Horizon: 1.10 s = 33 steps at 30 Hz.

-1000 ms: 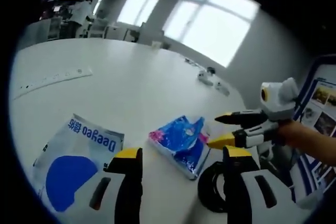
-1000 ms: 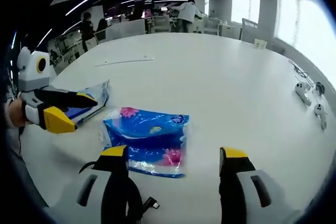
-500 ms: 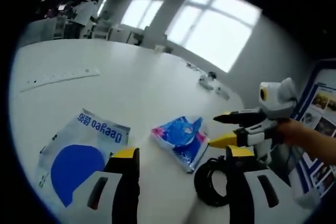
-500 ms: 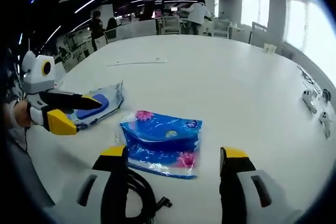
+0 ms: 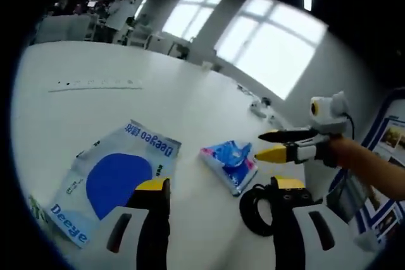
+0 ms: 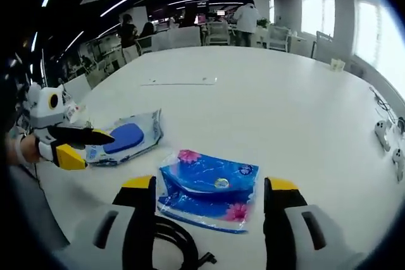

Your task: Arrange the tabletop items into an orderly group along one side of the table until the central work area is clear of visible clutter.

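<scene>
In the left gripper view, my left tool (image 5: 218, 189) hangs above the counter (image 5: 126, 102) with its jaws apart and nothing between them. The white wipes pack with the blue oval (image 5: 114, 178) lies flat just ahead of the left jaw, and the blue tissue pack (image 5: 230, 164) lies beyond the gap, a little to the right. A coiled black cable (image 5: 256, 210) sits by the right jaw. My right tool (image 5: 285, 145) comes in from the right, jaws spread and holding nothing, near the tissue pack. The risk I judge here: if I close on the wipes pack from above, the slick film may slide away rather than lift, and the right jaw could snag the cable and drag it along. A long power strip (image 5: 95, 84) lies well away across the counter, and 2 small white devices (image 5: 261, 107) rest near the far edge.

In the right gripper view, my right tool (image 6: 209, 189) is spread wide with the tissue pack (image 6: 209, 188) lying on the counter (image 6: 272, 105) between its jaws, not gripped. The cable (image 6: 180, 245) curls just below the pack by the left jaw, so a low grasp might catch it too. My left tool (image 6: 82, 145) stands beside the wipes pack (image 6: 126, 138). Both tools work close together, so a collision is possible. People and chairs stand far behind the counter.
</scene>
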Tool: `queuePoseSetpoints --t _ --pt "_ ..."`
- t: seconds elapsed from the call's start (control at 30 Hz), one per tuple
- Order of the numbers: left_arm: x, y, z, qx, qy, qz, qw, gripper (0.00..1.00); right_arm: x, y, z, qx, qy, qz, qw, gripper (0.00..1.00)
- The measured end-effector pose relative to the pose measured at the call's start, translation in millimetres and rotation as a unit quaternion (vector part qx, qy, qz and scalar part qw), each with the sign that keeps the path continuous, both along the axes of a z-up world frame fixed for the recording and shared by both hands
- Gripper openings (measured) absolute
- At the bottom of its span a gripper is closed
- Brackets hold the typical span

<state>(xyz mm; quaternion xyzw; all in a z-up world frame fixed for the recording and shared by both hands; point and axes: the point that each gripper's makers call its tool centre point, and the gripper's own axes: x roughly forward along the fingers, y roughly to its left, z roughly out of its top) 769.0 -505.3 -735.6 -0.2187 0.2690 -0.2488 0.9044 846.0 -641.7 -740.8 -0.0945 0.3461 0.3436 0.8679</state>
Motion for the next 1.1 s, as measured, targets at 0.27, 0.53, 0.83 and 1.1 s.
queuePoseSetpoints --t 0.27,0.53,0.83,1.1 --pt "-26.1 24 3.2 -0.008 0.003 0.036 0.9993 0.59 3 33 0.7 -0.006 0.001 0.042 0.9991 0.65" --pt "-49.5 49 -4.6 -0.014 0.019 0.067 0.9975 0.57 5 69 4.0 -0.002 0.0 0.085 0.9964 0.65" --pt "-63.3 75 -5.2 -0.004 0.019 0.097 0.9951 0.52 7 106 2.2 -0.005 -0.001 0.135 0.9908 0.61" --pt "-77.3 96 -24.9 -0.004 0.048 0.137 0.9895 0.47 10 127 2.4 0.004 0.002 0.155 0.9879 0.57"
